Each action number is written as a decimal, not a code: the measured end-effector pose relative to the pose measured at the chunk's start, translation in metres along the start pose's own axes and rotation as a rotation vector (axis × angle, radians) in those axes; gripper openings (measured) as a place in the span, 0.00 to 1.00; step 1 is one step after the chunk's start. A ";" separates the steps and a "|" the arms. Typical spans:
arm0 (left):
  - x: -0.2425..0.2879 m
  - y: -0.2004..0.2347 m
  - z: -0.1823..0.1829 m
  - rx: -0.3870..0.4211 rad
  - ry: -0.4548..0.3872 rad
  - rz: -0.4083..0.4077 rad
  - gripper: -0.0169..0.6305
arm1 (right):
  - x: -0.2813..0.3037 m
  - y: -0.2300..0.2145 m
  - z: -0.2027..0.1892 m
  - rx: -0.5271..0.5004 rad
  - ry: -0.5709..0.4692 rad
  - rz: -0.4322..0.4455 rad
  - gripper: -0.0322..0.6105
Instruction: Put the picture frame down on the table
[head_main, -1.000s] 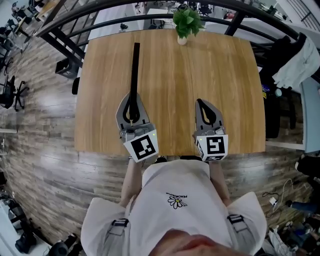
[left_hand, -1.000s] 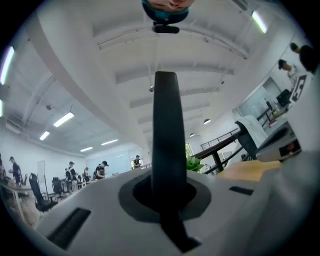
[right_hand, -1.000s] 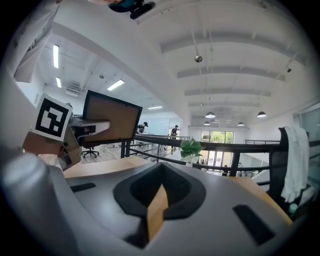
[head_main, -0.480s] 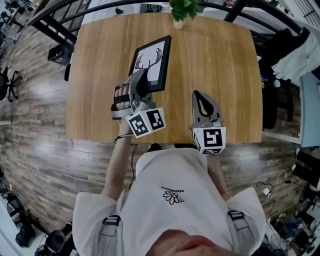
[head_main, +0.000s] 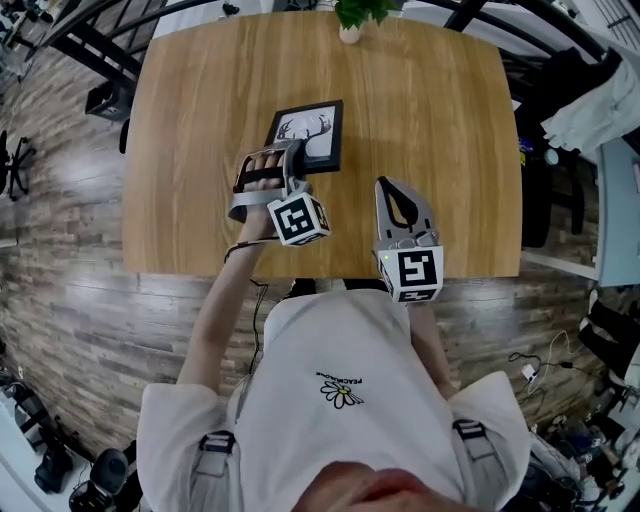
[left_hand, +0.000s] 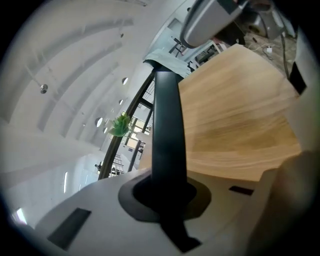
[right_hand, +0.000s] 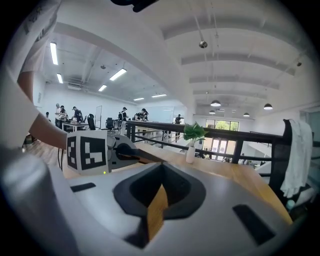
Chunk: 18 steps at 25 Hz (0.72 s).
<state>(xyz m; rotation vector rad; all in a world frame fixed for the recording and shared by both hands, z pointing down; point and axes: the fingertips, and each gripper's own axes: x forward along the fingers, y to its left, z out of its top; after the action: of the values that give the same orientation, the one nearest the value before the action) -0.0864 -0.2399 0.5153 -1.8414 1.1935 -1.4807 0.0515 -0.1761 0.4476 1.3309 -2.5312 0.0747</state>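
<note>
The left gripper (head_main: 281, 160) hides a corner of the picture frame (head_main: 312, 135), and the top edge crops the plant (head_main: 352, 14).

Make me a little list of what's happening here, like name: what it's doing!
picture frame: face up, antler drawing showing, over the middle of the table; can't tell if it touches
left gripper: shut on the frame's near edge
right gripper: shut, holding nothing, to the right of the frame
table: wooden
potted plant: at the table's far edge
</note>
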 end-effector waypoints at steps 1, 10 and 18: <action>0.005 -0.008 -0.002 0.018 0.009 -0.020 0.06 | 0.000 0.000 -0.003 0.003 0.008 0.001 0.06; 0.032 -0.049 -0.017 0.139 0.075 -0.107 0.06 | -0.003 0.006 -0.023 0.023 0.068 0.021 0.06; 0.038 -0.063 -0.021 0.225 0.069 -0.130 0.07 | -0.003 0.014 -0.035 0.043 0.091 0.034 0.06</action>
<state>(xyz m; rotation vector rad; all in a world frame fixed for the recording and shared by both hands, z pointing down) -0.0845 -0.2381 0.5917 -1.7553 0.9090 -1.6878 0.0495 -0.1599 0.4811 1.2695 -2.4891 0.1930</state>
